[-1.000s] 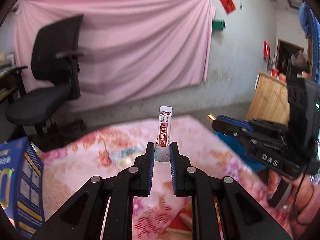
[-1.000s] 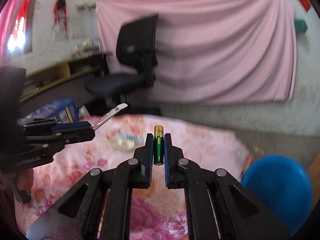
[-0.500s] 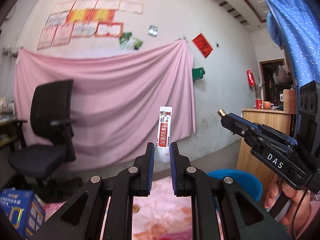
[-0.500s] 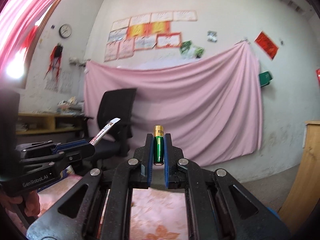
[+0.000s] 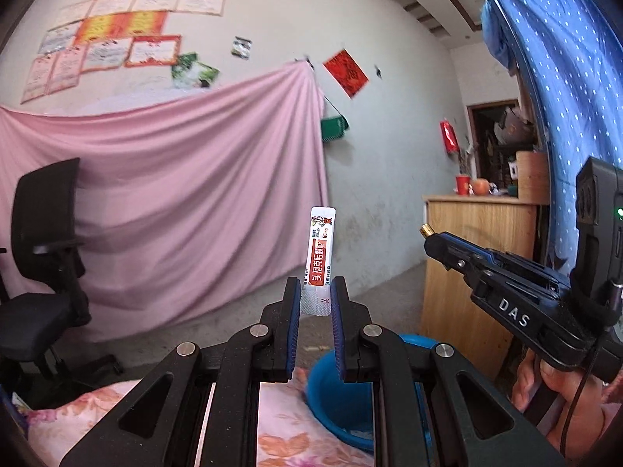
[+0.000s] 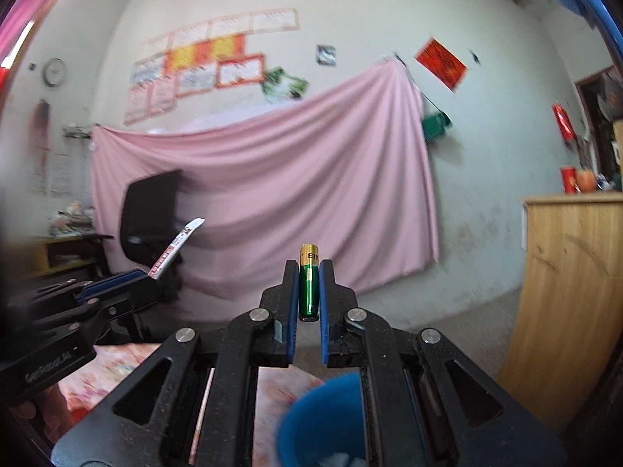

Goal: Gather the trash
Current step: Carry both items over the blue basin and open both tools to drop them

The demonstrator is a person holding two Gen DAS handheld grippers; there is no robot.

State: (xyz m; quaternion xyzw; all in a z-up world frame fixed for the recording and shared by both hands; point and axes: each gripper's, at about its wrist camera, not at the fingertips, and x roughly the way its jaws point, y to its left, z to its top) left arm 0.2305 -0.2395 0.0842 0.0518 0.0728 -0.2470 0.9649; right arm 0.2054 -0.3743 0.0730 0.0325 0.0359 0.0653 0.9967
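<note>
Left wrist view
Left gripper [image 5: 315, 303]: jaws pinch an upright white-and-red sachet [image 5: 320, 260] by its lower end.
Blue basin [image 5: 338, 401]: below the fingers, beside the floral cloth [image 5: 280, 428].

Right wrist view
Right gripper [image 6: 308, 288]: jaws clamp a green-and-gold battery [image 6: 308, 284], upright.
Basin [image 6: 323, 416]: underneath, some white scraps inside.
</note>
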